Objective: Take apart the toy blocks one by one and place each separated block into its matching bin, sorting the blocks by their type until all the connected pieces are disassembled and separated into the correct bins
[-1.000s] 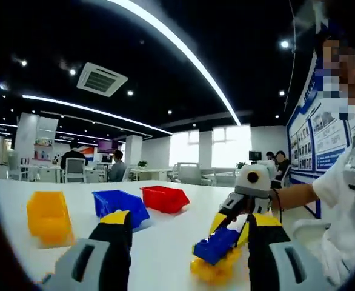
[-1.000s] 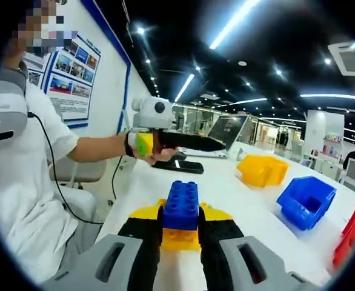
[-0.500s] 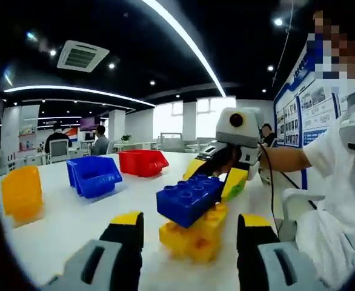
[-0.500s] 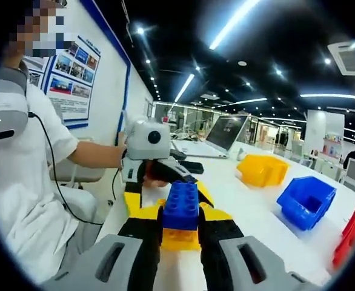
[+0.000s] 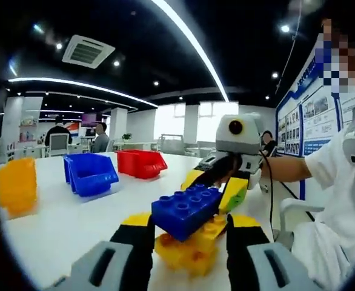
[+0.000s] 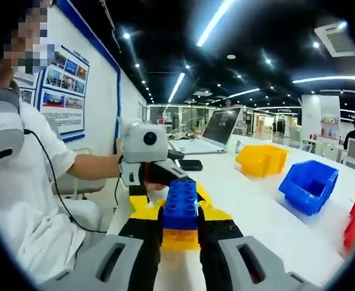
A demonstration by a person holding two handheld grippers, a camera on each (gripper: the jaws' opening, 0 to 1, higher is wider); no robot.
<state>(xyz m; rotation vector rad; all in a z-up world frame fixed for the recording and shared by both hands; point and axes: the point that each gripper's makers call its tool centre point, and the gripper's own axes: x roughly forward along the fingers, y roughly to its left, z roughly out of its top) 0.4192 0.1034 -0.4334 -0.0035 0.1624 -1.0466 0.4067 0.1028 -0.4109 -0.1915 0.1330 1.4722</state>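
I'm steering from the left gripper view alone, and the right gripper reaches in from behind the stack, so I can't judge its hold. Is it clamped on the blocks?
Observer: Yes. In the right gripper view, the right gripper is shut on the blue block, with a jaw against each side.
Operator: Does it hold any yellow too?
Observer: A yellow block sits under the blue one, between the same jaws.
Operator: Is anything on the table out of my sight?
Observer: An open laptop stands on the table, beyond the stack.
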